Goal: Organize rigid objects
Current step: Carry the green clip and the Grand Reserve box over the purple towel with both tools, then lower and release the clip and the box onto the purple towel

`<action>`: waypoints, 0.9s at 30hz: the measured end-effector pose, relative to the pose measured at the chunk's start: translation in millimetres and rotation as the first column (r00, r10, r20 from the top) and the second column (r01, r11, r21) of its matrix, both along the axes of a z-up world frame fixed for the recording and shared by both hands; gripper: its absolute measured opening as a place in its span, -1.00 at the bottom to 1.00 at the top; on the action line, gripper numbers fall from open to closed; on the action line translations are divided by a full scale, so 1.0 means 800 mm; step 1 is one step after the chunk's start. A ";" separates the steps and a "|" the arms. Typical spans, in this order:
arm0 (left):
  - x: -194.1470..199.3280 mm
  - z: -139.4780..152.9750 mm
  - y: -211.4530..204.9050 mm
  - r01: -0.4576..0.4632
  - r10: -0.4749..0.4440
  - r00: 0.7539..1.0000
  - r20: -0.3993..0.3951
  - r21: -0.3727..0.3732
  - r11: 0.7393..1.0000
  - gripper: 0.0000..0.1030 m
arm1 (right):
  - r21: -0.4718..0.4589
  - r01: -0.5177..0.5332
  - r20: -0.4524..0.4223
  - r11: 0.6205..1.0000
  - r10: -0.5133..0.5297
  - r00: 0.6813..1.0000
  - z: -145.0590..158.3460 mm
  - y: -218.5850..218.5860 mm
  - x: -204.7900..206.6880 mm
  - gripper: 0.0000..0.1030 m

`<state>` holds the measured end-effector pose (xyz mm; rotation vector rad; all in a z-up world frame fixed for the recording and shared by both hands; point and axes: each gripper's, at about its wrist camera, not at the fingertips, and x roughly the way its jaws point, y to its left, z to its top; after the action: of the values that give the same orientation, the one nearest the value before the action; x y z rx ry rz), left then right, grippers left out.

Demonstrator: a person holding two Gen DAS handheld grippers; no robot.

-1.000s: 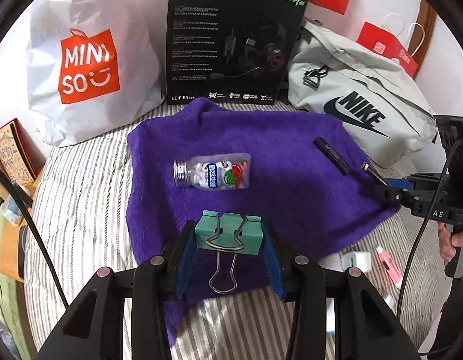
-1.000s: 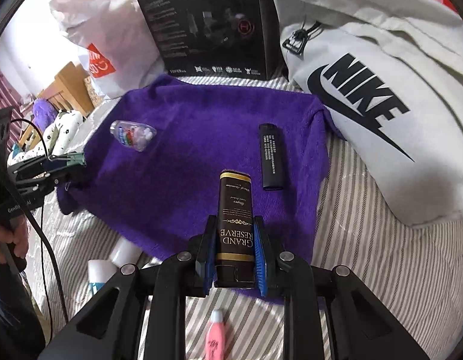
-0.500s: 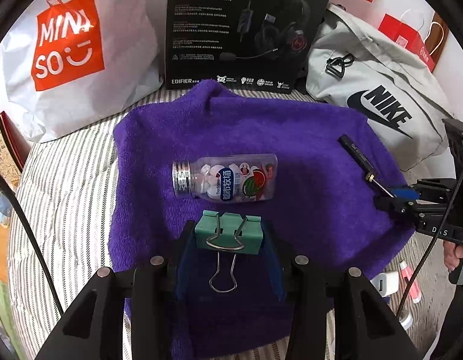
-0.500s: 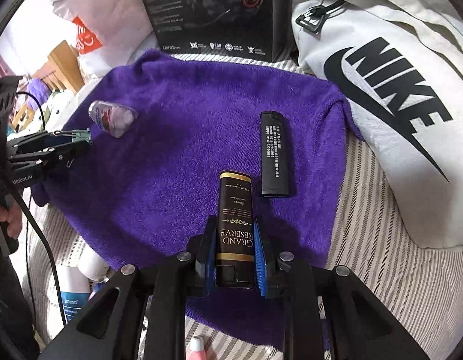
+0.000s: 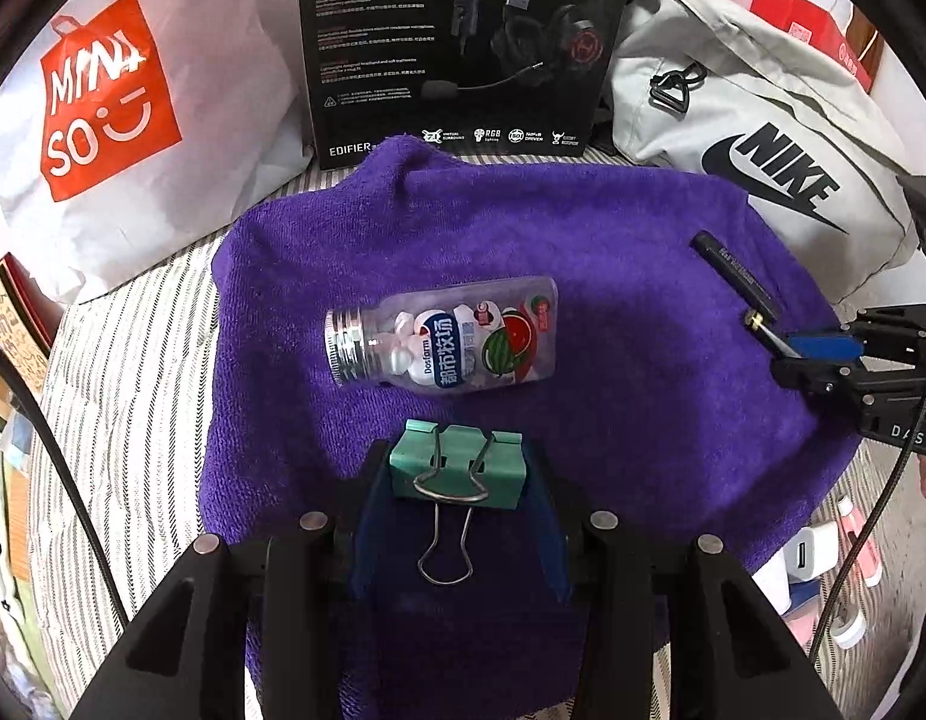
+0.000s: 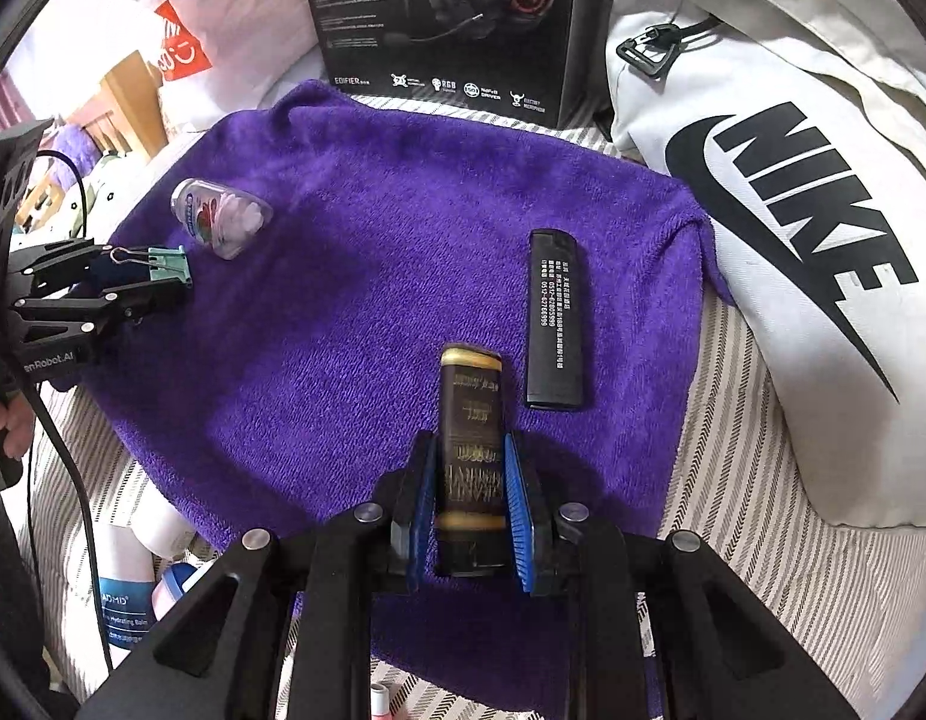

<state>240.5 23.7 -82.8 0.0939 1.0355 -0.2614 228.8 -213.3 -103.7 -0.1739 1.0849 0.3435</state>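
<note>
Two grippers over one purple terry towel spread on a striped bed. The left gripper has its blue-padded fingers closed on one teal metal binder clip, held over the towel's near edge, wire loop trailing back. The right gripper has its fingers clamped on one dark, gold-banded flat box above the towel. Only the left view reads the label of the clear candy bottle lying mid-towel; only the right view shows the print on the black rectangular bar beside the box.
</note>
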 end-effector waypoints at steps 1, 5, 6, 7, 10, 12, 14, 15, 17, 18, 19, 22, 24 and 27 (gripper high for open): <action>-0.001 0.000 -0.001 0.001 -0.001 1.000 0.001 0.004 1.000 -0.20 | -0.001 -0.003 0.001 1.000 0.003 1.000 0.000 0.000 0.000 -0.54; -0.002 -0.001 -0.002 0.002 -0.002 1.000 -0.003 0.013 1.000 -0.16 | 0.014 -0.004 -0.007 1.000 0.004 1.000 0.000 -0.003 0.000 -0.53; -0.002 -0.001 -0.004 0.003 -0.003 1.000 -0.005 0.014 1.000 -0.13 | 0.017 -0.003 -0.011 1.000 0.003 1.000 0.000 -0.003 0.002 -0.52; -0.004 -0.001 -0.004 0.005 -0.005 1.000 -0.007 0.017 1.000 -0.07 | 0.019 -0.002 -0.013 1.000 0.002 1.000 0.000 -0.004 0.001 -0.52; -0.010 -0.002 -0.008 0.017 -0.016 1.000 -0.014 0.038 0.999 0.12 | 0.025 0.000 -0.025 1.000 0.001 1.000 0.000 -0.006 -0.001 -0.46; -0.015 -0.004 -0.011 0.021 -0.021 1.000 -0.016 0.058 0.998 0.22 | 0.035 0.004 -0.032 0.999 -0.003 0.999 0.001 -0.008 -0.002 -0.41; -0.016 -0.004 -0.010 0.003 -0.001 1.000 -0.024 0.059 0.998 0.29 | 0.040 0.009 -0.040 0.999 -0.008 0.999 0.001 -0.010 -0.004 -0.36; -0.017 -0.004 -0.008 -0.004 0.006 1.000 -0.028 0.053 0.999 0.32 | 0.045 0.014 -0.044 0.999 -0.012 0.999 0.002 -0.011 -0.005 -0.35; -0.018 -0.003 -0.003 -0.042 0.044 0.999 -0.029 0.052 0.998 0.32 | 0.051 0.034 -0.055 0.998 -0.031 0.998 0.004 -0.014 -0.006 -0.35; -0.017 -0.001 0.000 -0.061 0.062 0.998 -0.028 0.048 0.997 0.32 | 0.050 0.045 -0.056 0.998 -0.042 0.998 0.006 -0.016 -0.007 -0.32; -0.020 0.003 0.003 -0.072 0.073 0.997 -0.031 0.032 0.997 0.32 | 0.044 0.061 -0.051 0.997 -0.059 0.997 0.010 -0.019 -0.011 -0.29; -0.033 0.019 0.006 -0.085 0.086 0.996 -0.013 0.031 0.996 0.32 | 0.054 0.076 -0.028 0.996 -0.075 0.997 0.026 -0.025 -0.030 -0.14; -0.048 0.033 0.001 -0.070 0.070 0.997 0.011 0.041 0.997 0.34 | 0.052 0.073 0.005 0.996 -0.073 0.997 0.037 -0.028 -0.047 0.02; -0.076 0.051 -0.010 -0.047 0.045 0.998 0.048 0.038 0.998 0.52 | 0.059 0.096 0.034 0.994 -0.098 0.995 0.051 -0.037 -0.078 0.22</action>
<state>179.8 15.8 -42.2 0.1110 0.9947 -0.1967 166.3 -243.2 -62.8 -0.0756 1.0416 0.2826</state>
